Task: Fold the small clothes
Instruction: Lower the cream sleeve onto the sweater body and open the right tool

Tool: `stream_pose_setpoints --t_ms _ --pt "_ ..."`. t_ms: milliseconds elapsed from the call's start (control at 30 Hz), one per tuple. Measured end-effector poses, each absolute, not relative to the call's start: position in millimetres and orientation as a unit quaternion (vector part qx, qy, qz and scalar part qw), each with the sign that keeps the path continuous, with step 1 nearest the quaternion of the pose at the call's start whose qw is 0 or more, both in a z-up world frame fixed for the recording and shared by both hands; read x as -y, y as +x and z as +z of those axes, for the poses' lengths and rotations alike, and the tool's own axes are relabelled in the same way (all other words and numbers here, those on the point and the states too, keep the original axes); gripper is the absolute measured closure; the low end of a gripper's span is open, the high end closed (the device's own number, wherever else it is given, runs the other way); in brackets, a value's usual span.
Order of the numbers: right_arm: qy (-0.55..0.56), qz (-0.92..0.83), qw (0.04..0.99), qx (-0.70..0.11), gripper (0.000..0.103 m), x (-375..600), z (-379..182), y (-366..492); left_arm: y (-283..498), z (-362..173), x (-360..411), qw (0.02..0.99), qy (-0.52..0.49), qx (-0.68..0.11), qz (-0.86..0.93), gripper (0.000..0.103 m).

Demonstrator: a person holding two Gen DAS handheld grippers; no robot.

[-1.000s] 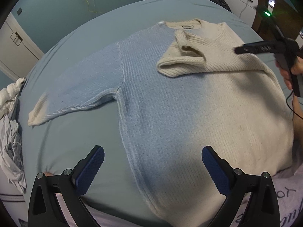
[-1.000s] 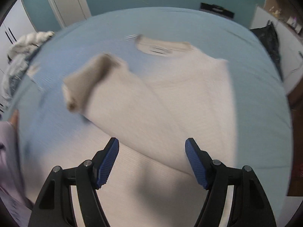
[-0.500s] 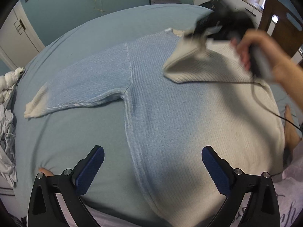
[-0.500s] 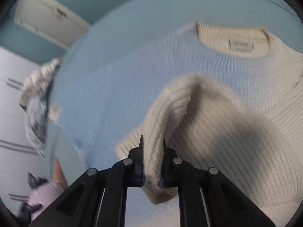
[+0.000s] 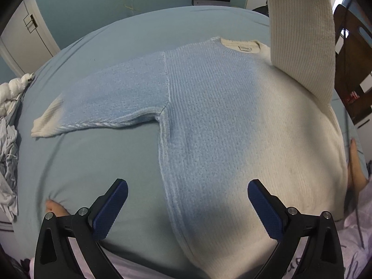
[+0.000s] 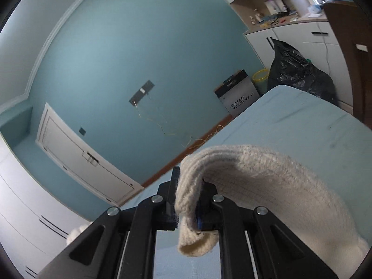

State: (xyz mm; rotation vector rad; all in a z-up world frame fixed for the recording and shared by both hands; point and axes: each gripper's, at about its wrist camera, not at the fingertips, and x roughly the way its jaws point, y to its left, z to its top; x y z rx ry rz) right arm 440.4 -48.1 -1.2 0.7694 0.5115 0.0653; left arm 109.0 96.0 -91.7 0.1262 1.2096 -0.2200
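A knitted sweater, pale blue on its left half and cream on its right, lies flat on the bed. Its left sleeve stretches out to the side with a cream cuff. The cream right sleeve is lifted high off the bed at the upper right. In the right wrist view my right gripper is shut on the cuff of that sleeve, which drapes off to the right. My left gripper hangs open above the sweater's lower hem, with nothing between its fingers.
The light blue bed sheet fills the view. A crumpled heap of clothes lies at the bed's left edge. A wooden chair stands at the right. A black bag, a box and white cupboards line the far wall.
My right gripper closed on the folded cream sleeve's cuff and lifted it high off the sweater, tilting up toward the wall. The left gripper stayed open over the hem, shifting only slightly.
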Motion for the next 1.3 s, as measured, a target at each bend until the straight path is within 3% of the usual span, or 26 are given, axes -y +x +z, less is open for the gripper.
stream_pose_setpoints --t_ms 133,200,267,367,433,500,567,633,733,867,933,1100,1233,1267,1300 --pt "0.430 0.107 0.841 -0.311 0.093 -2 -28 412 111 -90 -102 0.821 0.056 -0.561 -0.093 0.000" --pt "0.437 0.172 0.788 -0.398 0.080 -33 -64 399 113 -90 -107 0.823 0.053 -0.560 -0.083 0.000" --pt "0.468 0.242 0.695 -0.490 0.034 -60 -108 397 115 -90 -114 0.822 0.043 -0.564 -0.075 0.000" --pt "0.509 0.302 0.524 -0.612 0.032 -85 -175 375 116 -91 -118 0.819 0.028 -0.568 -0.074 0.000" --pt "0.488 0.299 0.516 -0.637 0.032 -61 -185 363 116 -92 -118 0.818 0.027 -0.569 -0.076 0.000" --pt "0.446 0.288 0.575 -0.623 0.031 -14 -172 360 116 -92 -117 0.817 0.029 -0.570 -0.080 0.000" --pt "0.348 0.259 0.653 -0.620 0.011 26 -155 368 116 -93 -116 0.815 0.033 -0.572 -0.085 0.000" --pt "0.174 0.170 0.756 -0.608 0.010 85 -145 362 115 -95 -114 0.814 0.036 -0.573 -0.088 0.000" --pt "0.031 0.050 0.766 -0.640 0.010 156 -182 342 115 -97 -111 0.813 0.042 -0.574 -0.088 0.000" --pt "0.075 0.004 0.685 -0.724 0.010 232 -261 311 118 -105 -104 0.805 0.050 -0.585 -0.080 0.000" --pt "0.115 -0.021 0.678 -0.725 0.011 271 -288 299 120 -109 -102 0.801 0.053 -0.592 -0.079 0.000" --pt "0.008 -0.086 0.739 -0.669 0.012 325 -286 306 122 -115 -97 0.796 0.059 -0.597 -0.075 0.000" --pt "0.105 -0.160 0.757 -0.624 0.012 397 -265 301 123 -117 -95 0.794 0.059 -0.600 -0.079 0.000" --pt "0.095 -0.206 0.754 -0.616 0.029 416 -263 296 123 -117 -95 0.794 0.060 -0.600 -0.080 0.000" --pt "0.032 -0.311 0.732 -0.605 0.039 443 -260 287 122 -117 -95 0.793 0.060 -0.601 -0.082 0.000"
